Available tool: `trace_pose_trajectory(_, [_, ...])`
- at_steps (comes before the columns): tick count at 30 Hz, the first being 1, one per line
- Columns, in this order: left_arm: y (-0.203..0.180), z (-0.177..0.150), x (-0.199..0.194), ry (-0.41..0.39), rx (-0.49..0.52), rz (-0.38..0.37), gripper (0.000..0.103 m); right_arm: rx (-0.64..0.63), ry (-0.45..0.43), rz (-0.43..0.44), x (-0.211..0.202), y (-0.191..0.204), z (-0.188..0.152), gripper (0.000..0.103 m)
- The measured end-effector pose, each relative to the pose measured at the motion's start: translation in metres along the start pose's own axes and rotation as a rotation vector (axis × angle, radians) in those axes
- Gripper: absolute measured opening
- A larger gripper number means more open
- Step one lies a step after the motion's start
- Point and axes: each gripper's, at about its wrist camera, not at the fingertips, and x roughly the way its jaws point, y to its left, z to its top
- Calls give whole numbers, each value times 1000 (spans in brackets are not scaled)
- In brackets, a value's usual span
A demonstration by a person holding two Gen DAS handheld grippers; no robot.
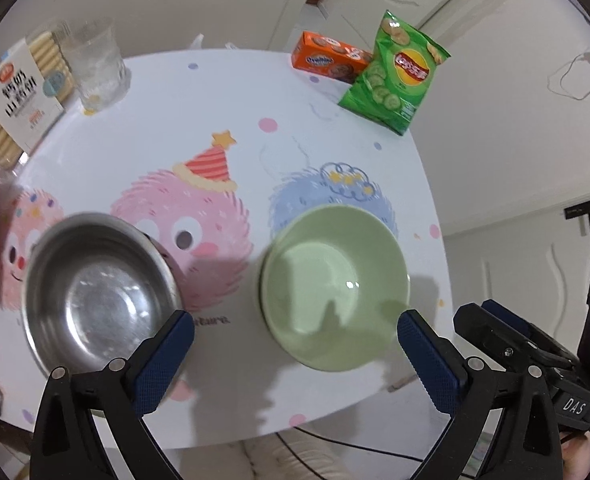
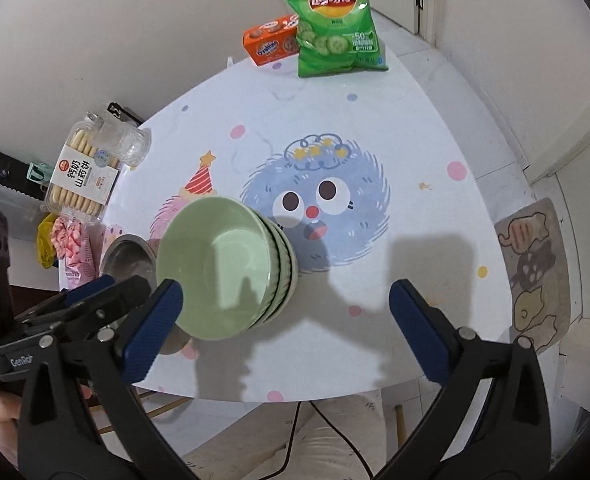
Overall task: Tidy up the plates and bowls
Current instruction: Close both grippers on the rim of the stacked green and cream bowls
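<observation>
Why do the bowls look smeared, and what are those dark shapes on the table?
Left wrist view: the steel bowl and green bowls are motion-blurred; a glint sits inside the green one. Right wrist view: sharper; the dark shapes are gripper shadows on the table; fisheye bends its edge.

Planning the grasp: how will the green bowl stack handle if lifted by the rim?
The green bowl stack looks glazed, so probably slippery against the jaws. It appears to be several nested bowls; a rim grip may lift only the top one. Likely ceramic, so heavy and chippable.
</observation>
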Motion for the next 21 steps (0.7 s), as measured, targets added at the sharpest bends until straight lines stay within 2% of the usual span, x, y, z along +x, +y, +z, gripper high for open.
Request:
trace_pose_trajectory(3, [2, -7, 5, 13, -29, -39, 103, 6, 3, -2, -2, -3, -1, 103])
trace_pose_trajectory(10, [-3, -17, 22, 46, -34, -16, 103, 4, 40, -32, 6, -18, 15, 103])
trace_pose_trajectory(14, [-1, -15, 34, 60, -84, -19, 103, -25, 86, -24, 21, -18, 26, 103])
trace_pose_trajectory(18, [5, -15, 45, 66, -148, -23, 103, -68, 150, 23, 40, -9, 33, 103])
trace_pose_trajectory(21, [10, -16, 52, 74, -191, -19, 103, -124, 182, 20, 54, 0, 38, 103])
